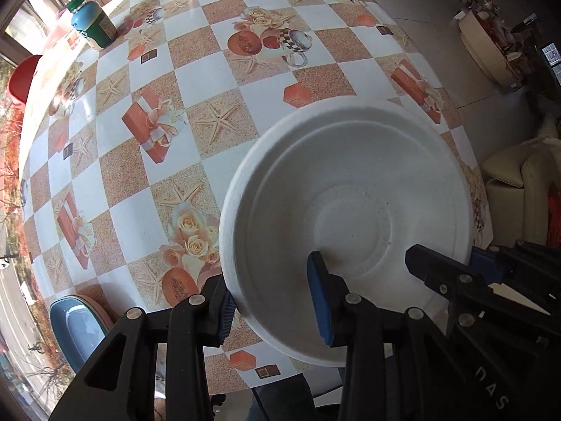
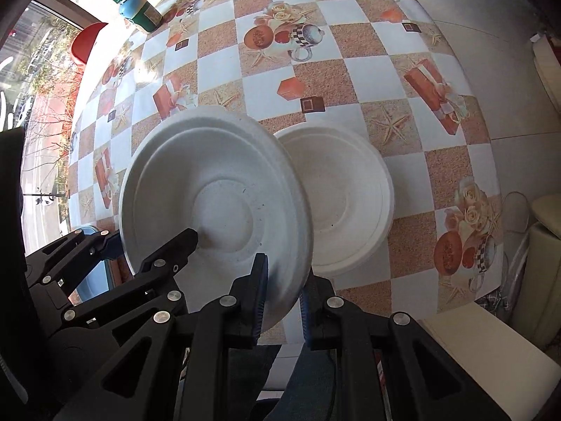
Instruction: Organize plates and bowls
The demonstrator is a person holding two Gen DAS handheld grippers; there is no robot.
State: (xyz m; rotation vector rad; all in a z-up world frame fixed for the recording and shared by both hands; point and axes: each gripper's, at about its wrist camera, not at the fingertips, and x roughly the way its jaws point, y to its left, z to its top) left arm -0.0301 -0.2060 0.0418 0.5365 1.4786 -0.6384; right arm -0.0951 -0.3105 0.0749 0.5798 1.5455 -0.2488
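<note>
White bowl (image 2: pixel 217 189) held above the checkered table (image 1: pixel 210 80), tilted, clamped on both sides. Left gripper (image 1: pixel 277 301) pinches its near-left rim; right gripper (image 2: pixel 282 301) pinches the near-right rim, pads pressed together on it. Second white bowl (image 2: pixel 350 189) sits on the table just right of it, probably not touching. Blue dish (image 1: pixel 75 329) at near-left table edge; green bottle (image 1: pixel 94 22) far left.
</note>
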